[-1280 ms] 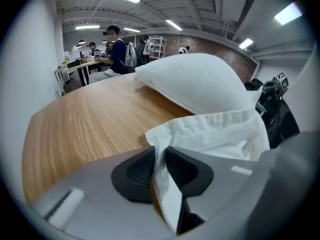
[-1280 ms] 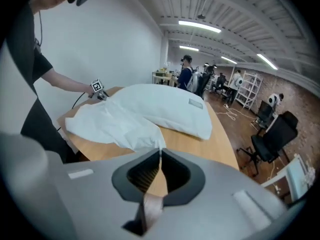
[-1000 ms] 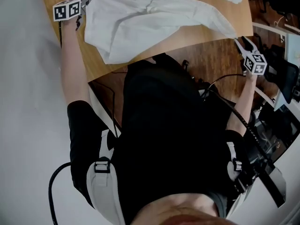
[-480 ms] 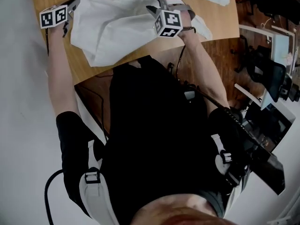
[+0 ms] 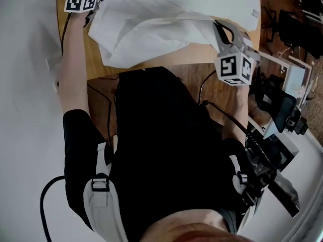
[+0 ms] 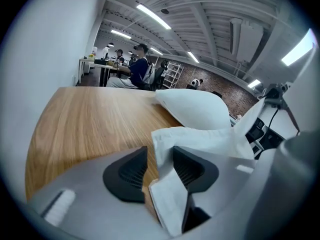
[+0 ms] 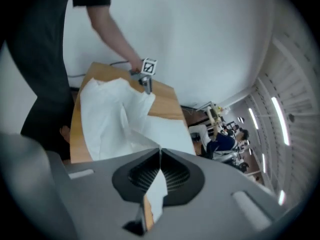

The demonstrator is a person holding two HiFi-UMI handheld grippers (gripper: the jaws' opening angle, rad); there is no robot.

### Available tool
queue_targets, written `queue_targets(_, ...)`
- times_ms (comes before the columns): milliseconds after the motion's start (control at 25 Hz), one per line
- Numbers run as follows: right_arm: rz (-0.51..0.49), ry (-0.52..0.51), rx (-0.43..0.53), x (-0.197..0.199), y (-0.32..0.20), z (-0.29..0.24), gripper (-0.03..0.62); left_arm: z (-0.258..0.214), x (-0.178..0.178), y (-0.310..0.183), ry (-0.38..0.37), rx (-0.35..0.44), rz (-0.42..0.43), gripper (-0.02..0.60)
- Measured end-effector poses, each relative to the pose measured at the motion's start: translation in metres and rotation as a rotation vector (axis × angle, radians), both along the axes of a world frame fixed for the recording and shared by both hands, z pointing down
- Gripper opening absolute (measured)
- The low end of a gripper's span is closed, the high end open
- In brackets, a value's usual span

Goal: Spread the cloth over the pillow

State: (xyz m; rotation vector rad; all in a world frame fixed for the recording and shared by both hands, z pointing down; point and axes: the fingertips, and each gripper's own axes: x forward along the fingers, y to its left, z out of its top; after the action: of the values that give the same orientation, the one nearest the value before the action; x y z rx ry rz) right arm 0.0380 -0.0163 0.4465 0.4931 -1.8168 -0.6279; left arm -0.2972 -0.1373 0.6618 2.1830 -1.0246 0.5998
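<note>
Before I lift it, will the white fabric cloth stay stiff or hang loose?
Probably floppy: the white fabric cloth lies in soft folds on the wooden table. Likely light, since the right gripper holds it by one thin edge between shut jaws. The free part may sag and drag.

**A:** What sort of room is it?

**B:** It's a long workshop. A plain white wall (image 6: 45,59) runs along the left of the rounded wooden surface (image 6: 85,119). Strip lights (image 6: 152,16) glow between pale ceiling beams (image 6: 200,9).

**A:** And farther off?

**B:** There's a brick wall (image 6: 220,86) at the far end, with a metal rack (image 6: 173,75) before it. People (image 6: 136,66) sit at a white desk (image 6: 92,63). Underfoot is a wood floor (image 5: 194,77).
</note>
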Motion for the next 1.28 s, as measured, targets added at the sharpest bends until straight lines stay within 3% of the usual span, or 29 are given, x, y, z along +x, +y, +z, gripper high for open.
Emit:
queue_targets(160,0.254,-0.325,0.007,0.062,0.028,-0.181,0.006,-0.02,-0.028,0.024,0.047,0.039,0.002,0.187)
queue_targets(200,0.266,-0.366,0.028,0.074,0.033,-0.218,0.006,-0.027,-0.038,0.036,0.063,0.054,0.004,0.187)
queue_targets(320,0.222,-0.407,0.118,0.094,0.042,-0.291,0.006,-0.053,-0.062,0.082,0.137,0.13,-0.007,0.187)
queue_targets(440,0.249,-0.401,0.194,0.118,0.046,-0.325,0.006,-0.06,-0.057,0.142,0.181,0.18,0.039,0.18)
queue_targets(520,0.272,-0.425,0.215,0.13,0.049,-0.341,0.006,-0.048,-0.042,0.185,0.134,0.161,0.106,0.137)
queue_targets(600,0.264,-0.465,0.221,0.129,0.052,-0.356,0.006,-0.037,-0.018,0.223,0.067,0.146,0.205,0.135)
queue_targets(760,0.18,-0.483,0.218,0.106,0.056,-0.373,0.006,-0.044,0.049,0.273,-0.039,0.258,0.458,0.137)
queue_targets(800,0.152,-0.482,0.212,0.098,0.058,-0.375,0.006,-0.049,0.069,0.281,-0.081,0.29,0.533,0.147)
queue_targets(920,0.064,-0.502,0.198,0.075,0.063,-0.388,0.006,-0.046,0.124,0.288,-0.248,0.347,0.724,0.27)
queue_targets(1000,0.014,-0.509,0.2,0.068,0.065,-0.401,0.006,-0.032,0.151,0.286,-0.35,0.355,0.798,0.288)
queue_targets(1040,-0.003,-0.508,0.205,0.067,0.066,-0.408,0.006,-0.025,0.158,0.285,-0.394,0.351,0.808,0.263)
queue_targets(1080,-0.014,-0.506,0.212,0.067,0.068,-0.414,0.006,-0.023,0.159,0.285,-0.411,0.344,0.792,0.187)
queue_targets(1120,-0.018,-0.506,0.225,0.07,0.07,-0.422,0.006,-0.029,0.154,0.285,-0.391,0.339,0.747,0.063)
queue_targets(1160,-0.016,-0.511,0.243,0.074,0.073,-0.43,0.006,-0.044,0.144,0.286,-0.338,0.342,0.681,0.011)
queue_targets(1200,-0.01,-0.522,0.269,0.078,0.076,-0.441,0.006,-0.069,0.129,0.287,-0.267,0.361,0.603,0.011)
queue_targets(1280,0.008,-0.571,0.346,0.087,0.084,-0.469,0.006,-0.147,0.081,0.289,-0.151,0.474,0.44,0.011)
